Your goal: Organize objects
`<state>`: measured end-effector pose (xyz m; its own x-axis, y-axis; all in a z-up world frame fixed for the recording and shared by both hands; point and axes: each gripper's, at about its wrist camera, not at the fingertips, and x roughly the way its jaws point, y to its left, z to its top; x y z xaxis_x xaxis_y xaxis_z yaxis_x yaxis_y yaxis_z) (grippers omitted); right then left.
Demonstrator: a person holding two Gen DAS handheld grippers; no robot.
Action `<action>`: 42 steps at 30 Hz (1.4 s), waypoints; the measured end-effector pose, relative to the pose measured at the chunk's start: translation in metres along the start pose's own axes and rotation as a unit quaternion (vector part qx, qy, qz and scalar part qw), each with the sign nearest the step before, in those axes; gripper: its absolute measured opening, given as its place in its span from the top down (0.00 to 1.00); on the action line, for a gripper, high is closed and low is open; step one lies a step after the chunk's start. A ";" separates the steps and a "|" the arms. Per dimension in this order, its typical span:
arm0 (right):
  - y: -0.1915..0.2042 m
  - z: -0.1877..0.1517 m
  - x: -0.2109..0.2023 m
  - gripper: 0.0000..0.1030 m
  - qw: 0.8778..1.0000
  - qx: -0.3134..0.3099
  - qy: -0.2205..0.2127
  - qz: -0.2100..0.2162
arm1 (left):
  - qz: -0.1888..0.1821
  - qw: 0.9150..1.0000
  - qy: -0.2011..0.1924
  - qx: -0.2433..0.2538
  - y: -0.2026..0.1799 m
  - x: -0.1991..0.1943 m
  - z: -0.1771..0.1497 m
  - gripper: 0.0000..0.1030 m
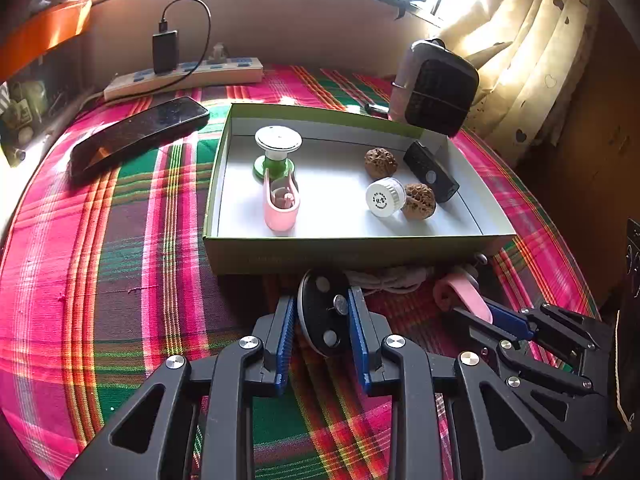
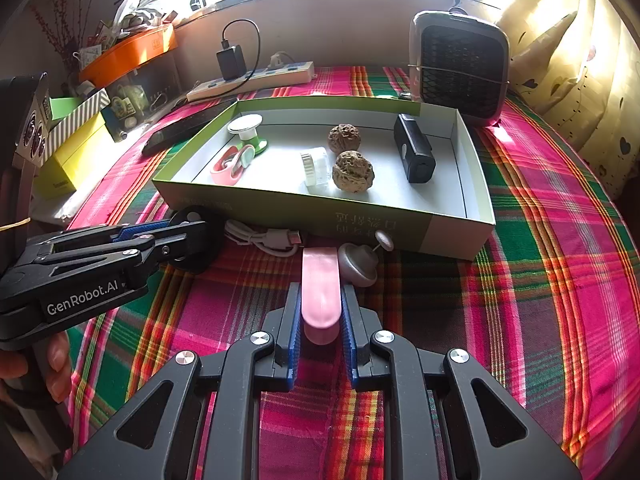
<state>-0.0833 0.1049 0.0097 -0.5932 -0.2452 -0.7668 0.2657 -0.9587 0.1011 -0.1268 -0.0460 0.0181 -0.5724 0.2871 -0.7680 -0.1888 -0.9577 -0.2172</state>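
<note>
Between right gripper (image 2: pixel 320 320) pads: pink clip (image 2: pixel 320 292)

We see a plaid cloth (image 2: pixel 540 240) covering the surface. At the back lies a power strip (image 1: pixel 188 76) with a black charger (image 1: pixel 165 51) plugged in — a phone (image 1: pixel 136 136) lies near it. A small heater (image 2: pixel 460 66) stands by the curtain (image 1: pixel 532 64) — an orange tray (image 2: pixel 128 52) sits at far left.
</note>
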 end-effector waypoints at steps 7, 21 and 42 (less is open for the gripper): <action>0.000 0.000 0.000 0.82 1.000 0.000 0.000 0.001 | 0.001 1.000 -0.001 0.002 0.000 -0.001 -0.001 0.77; 0.004 -0.003 -0.009 0.82 1.000 -0.004 -0.009 0.009 | 0.007 1.000 -0.010 0.012 -0.006 -0.009 -0.005 0.77; 0.002 -0.001 -0.027 0.82 0.999 -0.007 -0.025 0.021 | 0.010 0.999 -0.029 0.013 -0.012 -0.031 -0.008 0.77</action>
<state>-0.0657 0.1103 0.0300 -0.6191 -0.2925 -0.7288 0.3018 -0.9454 0.1231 -0.1007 -0.0437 0.0393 -0.6215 0.2690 -0.7358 -0.1973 -0.9627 -0.1853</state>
